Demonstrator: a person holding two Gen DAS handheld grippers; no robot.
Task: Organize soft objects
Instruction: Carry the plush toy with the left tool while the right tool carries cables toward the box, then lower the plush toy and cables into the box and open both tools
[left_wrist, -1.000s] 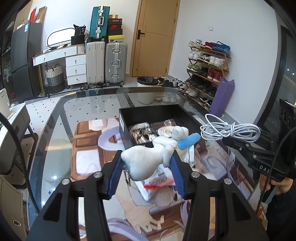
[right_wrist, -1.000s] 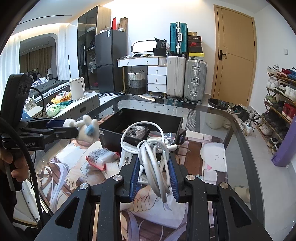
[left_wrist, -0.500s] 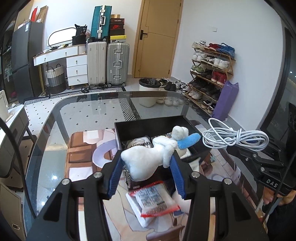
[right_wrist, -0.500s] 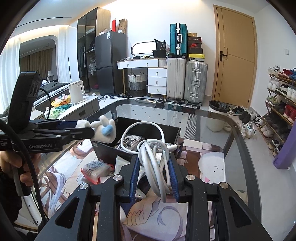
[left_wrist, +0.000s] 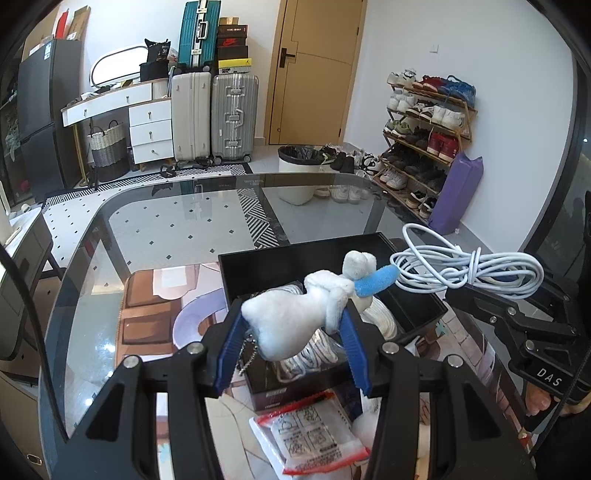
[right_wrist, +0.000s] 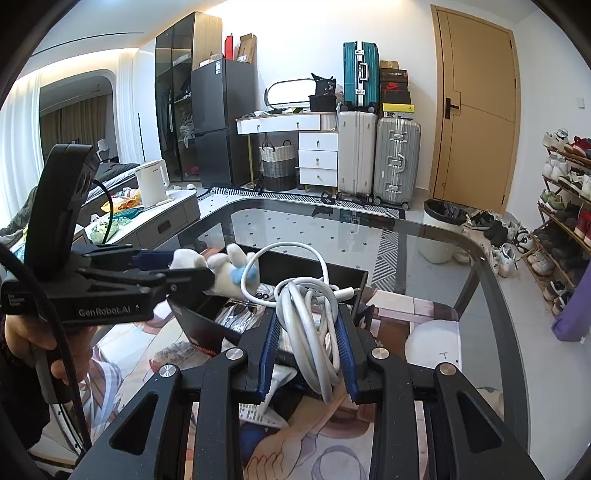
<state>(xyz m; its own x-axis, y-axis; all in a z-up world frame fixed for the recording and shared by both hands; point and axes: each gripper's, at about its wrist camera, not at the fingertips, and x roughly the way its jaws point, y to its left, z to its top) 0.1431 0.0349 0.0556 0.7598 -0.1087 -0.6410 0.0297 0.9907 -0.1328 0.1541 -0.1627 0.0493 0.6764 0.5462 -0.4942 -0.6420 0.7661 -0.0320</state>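
My left gripper (left_wrist: 291, 325) is shut on a white plush toy (left_wrist: 295, 317) with a blue piece, held above the near end of a black open box (left_wrist: 295, 262). The plush also shows in the right wrist view (right_wrist: 225, 269). My right gripper (right_wrist: 306, 332) is shut on a coiled white cable (right_wrist: 314, 314), held over the box (right_wrist: 354, 275). The cable also shows at the right of the left wrist view (left_wrist: 461, 269). The box holds white cords and dark packets.
The box stands on a printed mat (left_wrist: 147, 314) on a glass table (left_wrist: 166, 229). A red-edged white packet (left_wrist: 310, 435) lies in front of the box. Suitcases, drawers, a door and a shoe rack stand beyond the table.
Both grippers have moved forward toward the box with their loads. The plush and the cable now hang over the box instead of short of it.
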